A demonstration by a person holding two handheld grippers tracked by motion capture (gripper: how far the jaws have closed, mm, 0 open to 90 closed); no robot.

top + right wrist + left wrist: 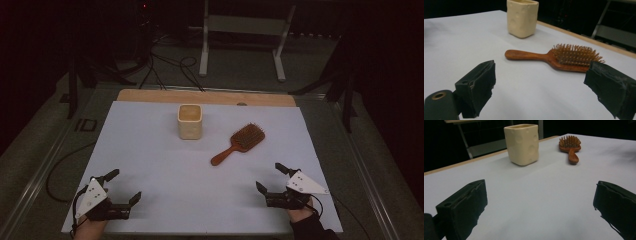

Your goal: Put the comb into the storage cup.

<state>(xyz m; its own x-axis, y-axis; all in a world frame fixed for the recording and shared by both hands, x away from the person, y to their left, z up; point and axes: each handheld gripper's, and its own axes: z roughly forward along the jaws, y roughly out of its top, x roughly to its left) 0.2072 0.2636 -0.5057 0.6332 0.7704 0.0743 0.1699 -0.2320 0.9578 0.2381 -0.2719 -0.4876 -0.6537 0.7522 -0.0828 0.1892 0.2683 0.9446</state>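
A wooden hairbrush [239, 143] lies flat on the surface, right of centre, bristles up. Its wood is reddish brown and smooth with a slight shine. The paddle-shaped head points toward the far right, and the rounded handle runs toward the near left. In the right tool's view the hairbrush [554, 58] shows rows of thin, stiff, tan bristles standing straight up from the head.

Just beyond it to the left, near but apart, stands a cream cup [190, 121]. It is squarish with rounded corners, upright, open at the top. In the left tool's view the cup [522, 143] has a matte, glazed look with shallow round dimples pressed into its sides.

Both rest on a pale, smooth, white sheet [165, 165] that covers the surface; a strip of light wood [150, 95] shows along the far edge.

At the near left corner a hand holds the left tool [126, 185], its black jaws spread wide and holding nothing. At the near right, the right tool [270, 177] is likewise wide open and empty, aimed toward the hairbrush. Each carries a grey three-cornered plate. The jaw pads look like rough, dark rubber.

Beyond the surface, the floor is dark, with black cables [170, 67] and a white metal stand [245, 37].
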